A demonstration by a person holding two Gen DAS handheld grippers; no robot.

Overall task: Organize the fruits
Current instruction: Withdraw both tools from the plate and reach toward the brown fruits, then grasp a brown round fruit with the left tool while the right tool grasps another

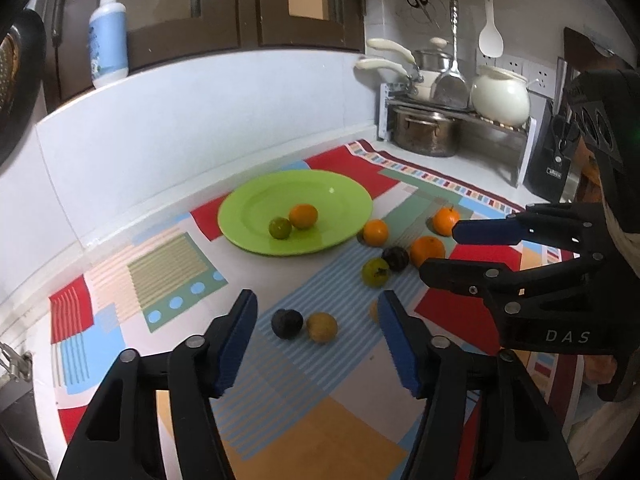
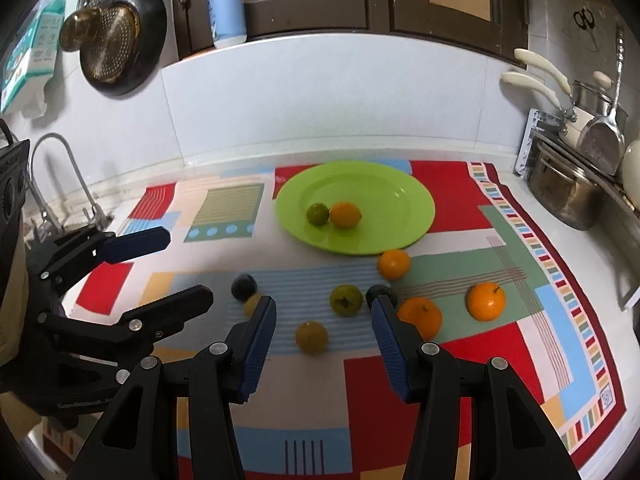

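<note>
A green plate (image 1: 340,188) (image 2: 400,184) on the patterned mat holds an orange (image 1: 303,216) (image 2: 345,214) and a green fruit (image 1: 279,227) (image 2: 317,213). Several loose fruits lie on the mat in front of it: oranges (image 2: 485,301), a green fruit (image 2: 346,300), dark fruits (image 1: 287,323) and yellow-brown fruits (image 1: 322,327) (image 2: 311,337). My left gripper (image 1: 318,304) is open and empty above the dark and yellow-brown pair. My right gripper (image 2: 323,310) is open and empty above the yellow-brown and green fruits; it also shows in the left wrist view (image 1: 438,250).
A rack with pots and a white jar (image 1: 500,96) stands at the back right corner. A soap bottle (image 2: 226,6) stands on the ledge above the white backsplash. A sink tap (image 2: 60,176) is at the left. A strainer (image 2: 108,46) hangs on the wall.
</note>
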